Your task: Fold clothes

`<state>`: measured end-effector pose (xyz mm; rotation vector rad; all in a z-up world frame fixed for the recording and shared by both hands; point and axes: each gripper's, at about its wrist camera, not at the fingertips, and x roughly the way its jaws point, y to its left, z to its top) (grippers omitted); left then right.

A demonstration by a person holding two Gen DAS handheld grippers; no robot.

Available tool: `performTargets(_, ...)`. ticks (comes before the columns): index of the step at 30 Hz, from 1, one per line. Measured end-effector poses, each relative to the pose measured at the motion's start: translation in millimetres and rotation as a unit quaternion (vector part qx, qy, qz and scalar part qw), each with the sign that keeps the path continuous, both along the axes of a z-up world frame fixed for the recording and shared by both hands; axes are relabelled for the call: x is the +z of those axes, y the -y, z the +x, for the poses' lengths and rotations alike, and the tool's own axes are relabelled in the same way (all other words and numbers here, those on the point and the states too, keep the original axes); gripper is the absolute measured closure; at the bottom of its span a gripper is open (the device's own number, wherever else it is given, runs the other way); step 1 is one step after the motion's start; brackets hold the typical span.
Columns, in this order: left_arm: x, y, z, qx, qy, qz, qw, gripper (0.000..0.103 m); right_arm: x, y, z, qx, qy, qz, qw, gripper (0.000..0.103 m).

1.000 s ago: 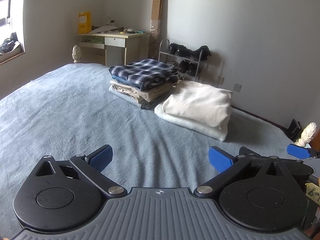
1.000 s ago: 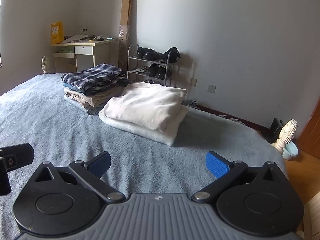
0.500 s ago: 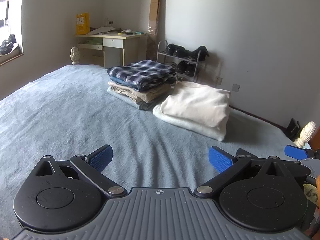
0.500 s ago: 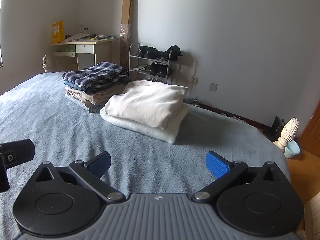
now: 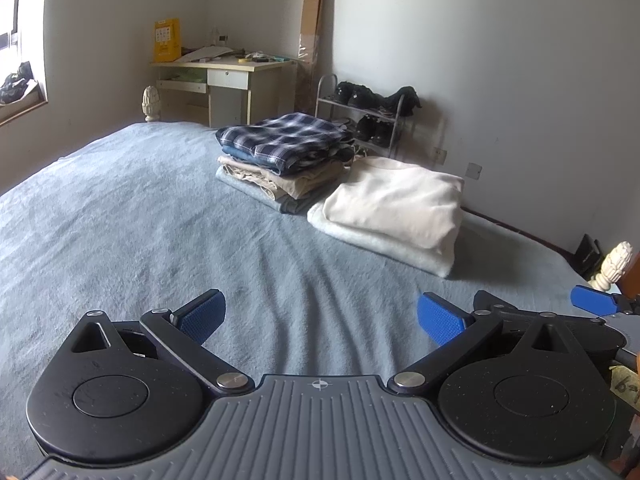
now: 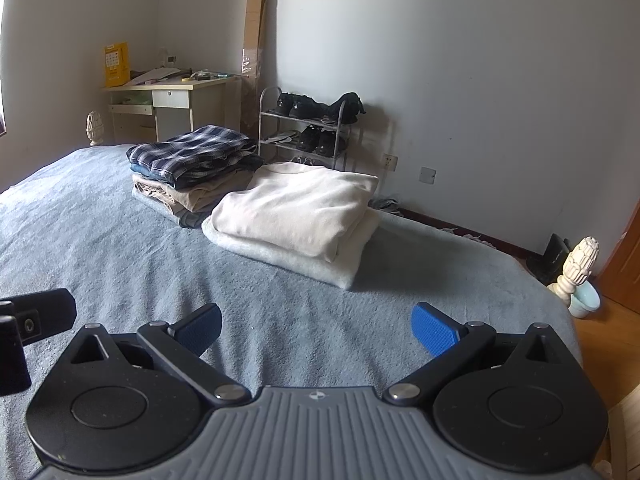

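Your left tool (image 5: pixel 320 316) sat low over the blue bed (image 5: pixel 120 220), fingers spread wide, nothing between the blue pads (image 5: pixel 202 316). Your right tool (image 6: pixel 316 328) was the same: released, empty, level above the bedspread.

Ahead of both tools lay the folded clothes. A cream sweater (image 6: pixel 296 208) rested on a pale folded blanket (image 6: pixel 280 256), straight ahead of the right tool and ahead-right of the left. Touching its far-left side stood a stack topped by a plaid shirt (image 5: pixel 280 138), over tan trousers (image 5: pixel 288 182) and a grey piece at the bottom. Bare bedspread ran between the tools and both piles, only soft creases in it.

Beyond the piles, against the wall: a metal shoe rack (image 6: pixel 304 128) with dark shoes, a tall cardboard box (image 6: pixel 252 24) leaning in the corner, and a pale surface (image 5: pixel 224 80) with a yellow box (image 5: pixel 166 40) and clutter on it. A carved bedpost finial (image 6: pixel 578 262) stood far right of the right tool, a light blue cup (image 6: pixel 586 300) just beside it on the wood floor. In the left wrist view your right tool showed at the right edge; a dark part of the left rig (image 6: pixel 36 320) showed at the right view's left edge.
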<state>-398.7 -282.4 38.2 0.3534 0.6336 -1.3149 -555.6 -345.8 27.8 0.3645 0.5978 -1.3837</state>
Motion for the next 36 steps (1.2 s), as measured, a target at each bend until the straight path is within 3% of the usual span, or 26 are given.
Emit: performTargets(36, -11, 4, -3, 0.0, -0.007, 0.032, 0.9995, 0.0, -4, 3, -8, -0.012, -0.011, 0.004, 1.0, 0.0)
